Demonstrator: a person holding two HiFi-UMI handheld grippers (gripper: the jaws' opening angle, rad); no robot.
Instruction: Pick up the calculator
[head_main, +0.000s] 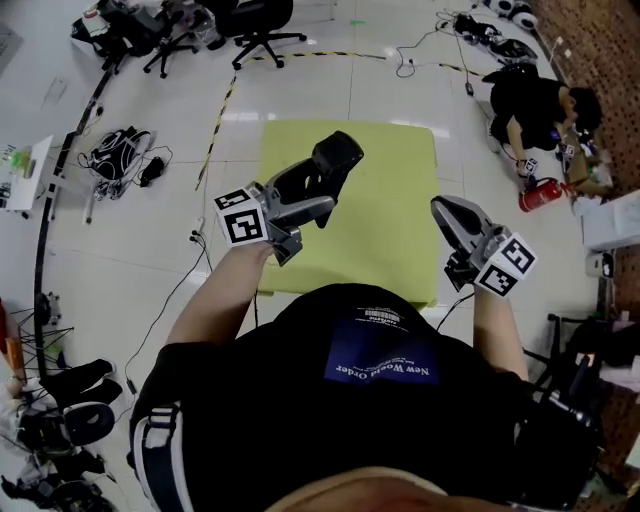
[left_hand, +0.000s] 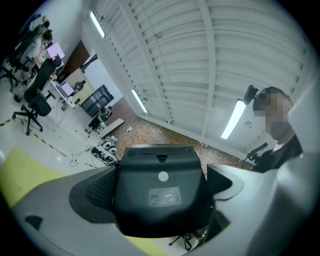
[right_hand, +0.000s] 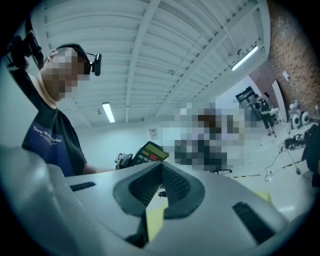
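The calculator (head_main: 336, 158) is black and held up in the air over a yellow-green mat (head_main: 395, 190) on the floor. My left gripper (head_main: 316, 197) is shut on its lower part. In the left gripper view the calculator (left_hand: 159, 187) shows its dark back with a label, wedged between the two grey jaws. My right gripper (head_main: 451, 214) hovers over the mat's right edge, shut and holding nothing; its pads meet in the right gripper view (right_hand: 160, 186). That view also catches the calculator (right_hand: 149, 152), with its keys and greenish display, off to the left.
A person (head_main: 536, 108) crouches at the back right beside a red object (head_main: 541, 193) and boxes. Office chairs (head_main: 256, 24) stand at the back. Bags and cables (head_main: 121, 155) lie at the left, shoes (head_main: 62, 398) at the lower left.
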